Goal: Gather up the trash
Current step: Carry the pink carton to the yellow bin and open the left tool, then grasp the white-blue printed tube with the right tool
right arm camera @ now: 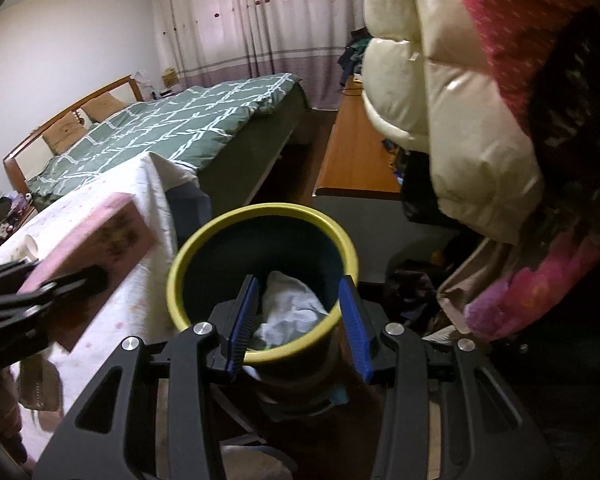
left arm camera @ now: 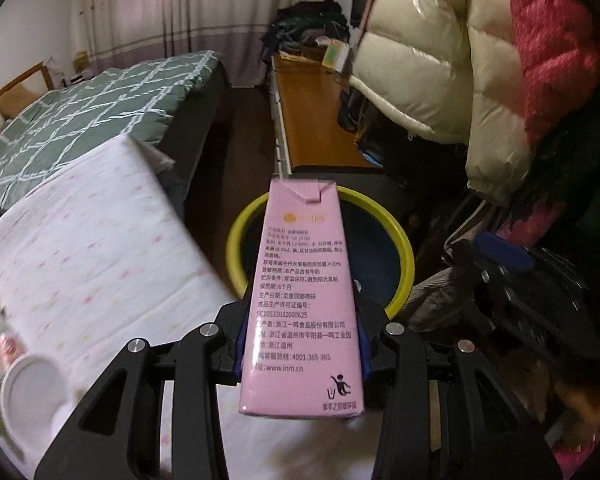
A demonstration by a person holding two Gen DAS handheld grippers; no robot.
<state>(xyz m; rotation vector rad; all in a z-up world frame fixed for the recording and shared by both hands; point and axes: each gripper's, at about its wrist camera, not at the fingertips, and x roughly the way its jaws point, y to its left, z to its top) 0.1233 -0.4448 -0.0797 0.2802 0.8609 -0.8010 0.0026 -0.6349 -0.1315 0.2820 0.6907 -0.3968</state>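
Left wrist view: left tongs pinching a pink drink carton by its long sides, blue pads tight on both faces. The carton points away from the camera, printed side up, folded top at the far end. That far end overlaps the near-left part of the yellow-rimmed bin; can't tell from this angle whether it is over the opening or short of it. The bin's inside is dark blue. Left of the bin, a tabletop with a white dotted cloth. At bottom left on it, a blurred white round lid on a container. Behind it, a bed with a green checked quilt. Right side: cream puffer jacket and pink jacket hanging, with a wooden desk beyond.

Right wrist view: right tongs spread, nothing between the pads. They hang above the near rim of the bin, one finger on each side of the view into the opening. White crumpled tissue lies inside the bin. At left, the left tongs come in holding the carton, motion-blurred, over the tabletop cloth, just beside the bin's left rim and apart from it. Bed behind, jackets at right.
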